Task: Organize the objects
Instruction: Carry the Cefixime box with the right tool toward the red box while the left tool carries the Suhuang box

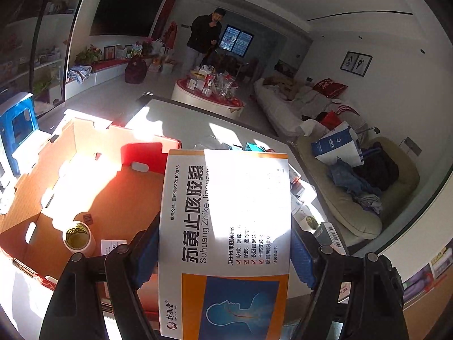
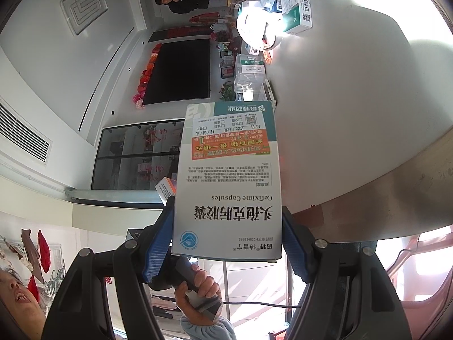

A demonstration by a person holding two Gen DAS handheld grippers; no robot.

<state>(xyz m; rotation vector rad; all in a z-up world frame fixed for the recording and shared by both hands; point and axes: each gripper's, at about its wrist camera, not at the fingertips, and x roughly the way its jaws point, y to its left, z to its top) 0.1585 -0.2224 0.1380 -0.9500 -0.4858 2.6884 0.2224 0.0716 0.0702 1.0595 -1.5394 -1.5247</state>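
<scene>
1. Grip: my left gripper clamps the orange box; my right gripper clamps the cefixime box, both half-wide.
2. I'd lower the orange box left into the carton, clear of its red near wall.
3. Carton floor is mostly free; tape roll sits near-left. Table holds the remaining boxes.

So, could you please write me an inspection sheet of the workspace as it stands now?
Surface: white table, part sunlit.
Job's things: orange-and-white medicine box; Cefixime box; open carton holding a tape roll.
Clutter: small boxes at the table's far end.
Grippers: left gripper shut on the orange-and-white box; right gripper shut on the Cefixime box.
Cables: thin cable near a hand.
Surroundings: sofa, bystander.
</scene>
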